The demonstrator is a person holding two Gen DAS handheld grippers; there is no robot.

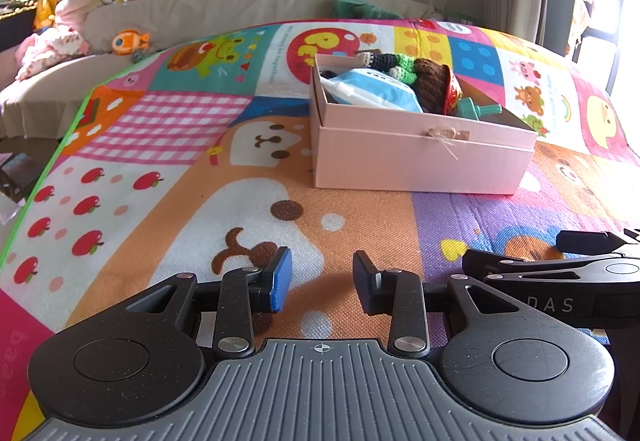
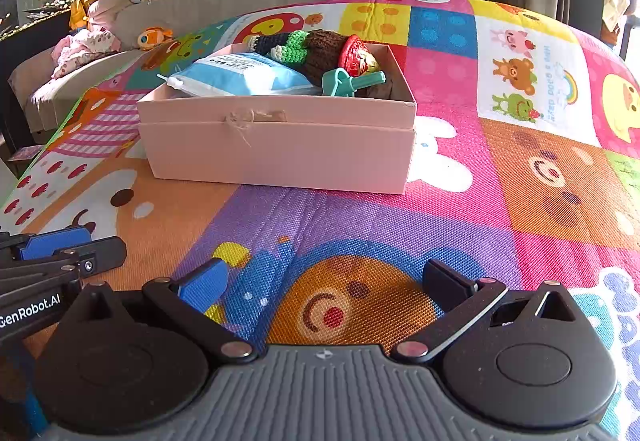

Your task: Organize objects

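A pale pink box (image 1: 420, 157) (image 2: 280, 149) stands on the colourful play mat. Inside lie a blue-and-white pouch (image 1: 372, 89) (image 2: 240, 75), a crocheted doll (image 1: 424, 81) (image 2: 312, 49), a red foil item (image 2: 356, 55) and a teal plastic piece (image 1: 476, 109) (image 2: 348, 81). My left gripper (image 1: 322, 281) hovers low over the mat, short of the box, open with a narrow gap and nothing between its fingers. My right gripper (image 2: 326, 285) sits beside it, open wide and empty. Each gripper shows at the edge of the other's view.
The play mat (image 1: 160, 201) (image 2: 500, 181) covers the floor around the box. A beige sofa (image 1: 200, 9) with plush toys (image 1: 128, 41) runs along the back left. A curtain and a bright window (image 1: 600, 1) stand at the right.
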